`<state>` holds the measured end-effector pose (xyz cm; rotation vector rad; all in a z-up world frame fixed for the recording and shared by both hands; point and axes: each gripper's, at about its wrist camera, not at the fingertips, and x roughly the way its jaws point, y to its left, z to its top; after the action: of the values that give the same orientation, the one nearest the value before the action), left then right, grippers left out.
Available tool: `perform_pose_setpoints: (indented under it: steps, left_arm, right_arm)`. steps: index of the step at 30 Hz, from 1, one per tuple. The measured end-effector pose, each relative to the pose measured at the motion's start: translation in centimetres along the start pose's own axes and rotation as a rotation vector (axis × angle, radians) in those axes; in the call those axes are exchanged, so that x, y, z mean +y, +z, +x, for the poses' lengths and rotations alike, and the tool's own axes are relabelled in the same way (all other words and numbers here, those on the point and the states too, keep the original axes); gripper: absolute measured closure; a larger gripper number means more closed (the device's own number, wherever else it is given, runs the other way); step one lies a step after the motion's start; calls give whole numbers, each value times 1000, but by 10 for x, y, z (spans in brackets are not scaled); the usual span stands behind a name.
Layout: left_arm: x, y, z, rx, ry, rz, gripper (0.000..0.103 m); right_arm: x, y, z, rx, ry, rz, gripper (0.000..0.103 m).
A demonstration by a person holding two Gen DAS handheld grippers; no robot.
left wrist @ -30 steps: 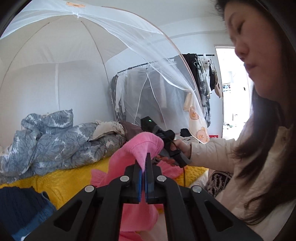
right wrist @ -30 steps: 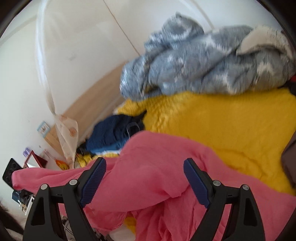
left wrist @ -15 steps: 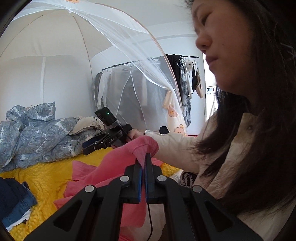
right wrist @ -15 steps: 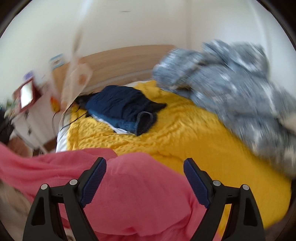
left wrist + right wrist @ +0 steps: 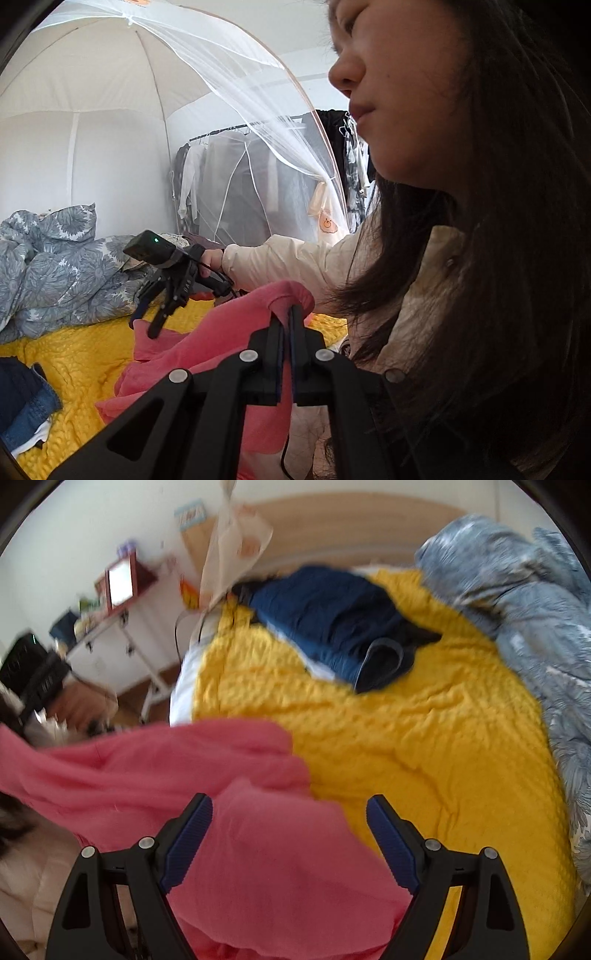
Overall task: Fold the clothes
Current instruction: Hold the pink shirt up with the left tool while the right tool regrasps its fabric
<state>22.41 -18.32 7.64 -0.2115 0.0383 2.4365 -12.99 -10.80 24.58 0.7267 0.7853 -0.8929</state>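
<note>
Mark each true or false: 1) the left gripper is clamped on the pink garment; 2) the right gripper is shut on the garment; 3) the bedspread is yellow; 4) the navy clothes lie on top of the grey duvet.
1) True: left gripper pinches the pink garment.
2) False: right gripper is open above it.
3) True: bedspread is yellow.
4) False: navy clothes lie on the bedspread, beside the duvet.

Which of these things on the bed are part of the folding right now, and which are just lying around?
In use:
- pink garment
- left tool, shut on a fold of it
- right tool, open above it

Lying about:
- yellow bedspread
- dark blue clothes pile
- grey-blue floral duvet
- clothes rack
</note>
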Motion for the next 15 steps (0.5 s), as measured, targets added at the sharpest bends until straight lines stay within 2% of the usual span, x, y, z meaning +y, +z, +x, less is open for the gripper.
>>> perform_pose_setpoints:
  steps: [3, 6, 7, 8, 9, 12, 13, 15]
  left_arm:
    - [4, 0, -5, -13, 15, -16, 99]
    - [8, 0, -8, -21, 37, -31, 99]
    - [9, 0, -9, -26, 54, -38, 99]
    - [13, 0, -10, -30, 75, -49, 99]
    - [16, 0, -11, -35, 96, -61, 99]
    - [32, 1, -13, -51, 184, -123, 99]
    - [38, 1, -13, -58, 236, -146, 98]
    - [58, 3, -12, -63, 414, -227, 97]
  right_arm:
    - [11, -10, 5, 28, 12, -19, 17]
    - [21, -20, 3, 30, -13, -20, 38]
    - [23, -23, 3, 33, -20, -11, 59]
    - [24, -26, 3, 37, -26, 0, 88]
    - [24, -30, 2, 39, -37, 13, 99]
    - [30, -46, -5, -3, -121, 56, 99]
    - [33, -52, -10, -46, -158, 76, 99]
    - [38, -62, -32, -171, -248, 136, 99]
